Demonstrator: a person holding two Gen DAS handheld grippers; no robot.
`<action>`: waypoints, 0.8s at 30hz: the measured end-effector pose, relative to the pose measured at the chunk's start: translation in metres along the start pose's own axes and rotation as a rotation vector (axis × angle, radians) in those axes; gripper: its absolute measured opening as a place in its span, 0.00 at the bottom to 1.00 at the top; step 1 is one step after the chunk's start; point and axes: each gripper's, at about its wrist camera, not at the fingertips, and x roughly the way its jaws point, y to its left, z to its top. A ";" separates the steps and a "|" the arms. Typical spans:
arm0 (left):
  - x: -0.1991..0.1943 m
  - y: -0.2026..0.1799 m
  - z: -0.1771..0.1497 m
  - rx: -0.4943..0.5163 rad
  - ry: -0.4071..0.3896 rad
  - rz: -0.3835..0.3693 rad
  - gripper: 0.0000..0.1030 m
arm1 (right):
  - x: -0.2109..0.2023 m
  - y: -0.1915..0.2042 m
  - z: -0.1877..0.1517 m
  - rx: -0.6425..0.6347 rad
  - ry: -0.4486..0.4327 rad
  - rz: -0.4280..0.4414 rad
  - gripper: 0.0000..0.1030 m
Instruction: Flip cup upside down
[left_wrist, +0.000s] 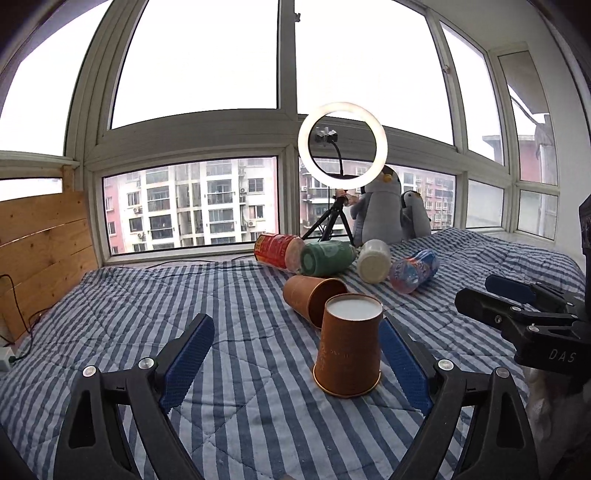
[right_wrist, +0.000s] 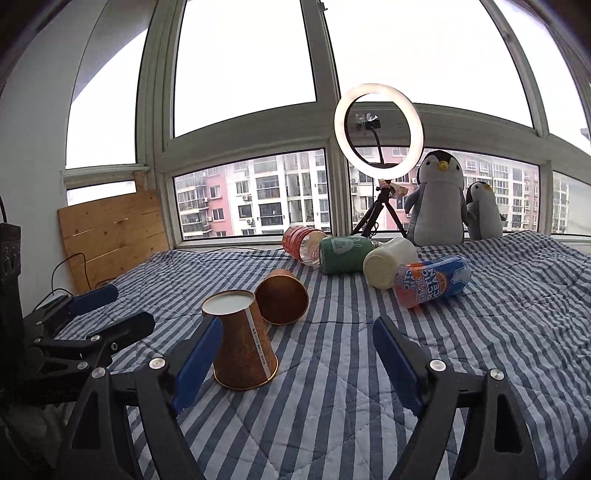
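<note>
Both tongs stand wide open over the striped bed cover (left_wrist: 110, 302), and neither one holds anything. Left tongs (left_wrist: 295, 365) frame the upside-down brown paper cup (left_wrist: 349, 349): it stands mouth down on the cover with its white base facing up, just beside the blue pad of the right-hand finger (left_wrist: 404, 363) — whether pad and cup touch cannot be told. Right tongs (right_wrist: 295, 363) see the same cup at their left finger, close to its blue pad (right_wrist: 197, 360); from this side a white printed seam strip runs down the cup's wall, which the left view does not show.

Behind it a second brown cup (left_wrist: 314, 295) lies on its side. The left view looks into its open mouth and shows a dark inside with nothing visible in it; the right view shows a round brown end whose detail is hard to read.

Farther back lie four containers on their sides — a red bottle (left_wrist: 277, 251), a green can (left_wrist: 327, 256), a white jar (left_wrist: 373, 260) and an orange-and-blue bottle (right_wrist: 432, 280), whose lettering is readable only in the right view. Their contents cannot be told.

Two toy penguins (right_wrist: 439, 199) and a lit ring lamp (right_wrist: 378, 129) on a tripod stand by the window.
</note>
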 end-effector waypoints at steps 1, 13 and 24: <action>0.000 -0.001 0.001 0.003 -0.014 0.008 0.91 | 0.000 -0.003 0.002 0.013 -0.006 0.002 0.78; 0.009 0.008 0.003 -0.038 -0.048 0.020 0.97 | 0.001 -0.003 0.010 -0.020 -0.125 -0.114 0.78; 0.011 0.008 0.000 -0.036 -0.057 0.064 1.00 | 0.004 -0.005 0.006 -0.022 -0.127 -0.104 0.89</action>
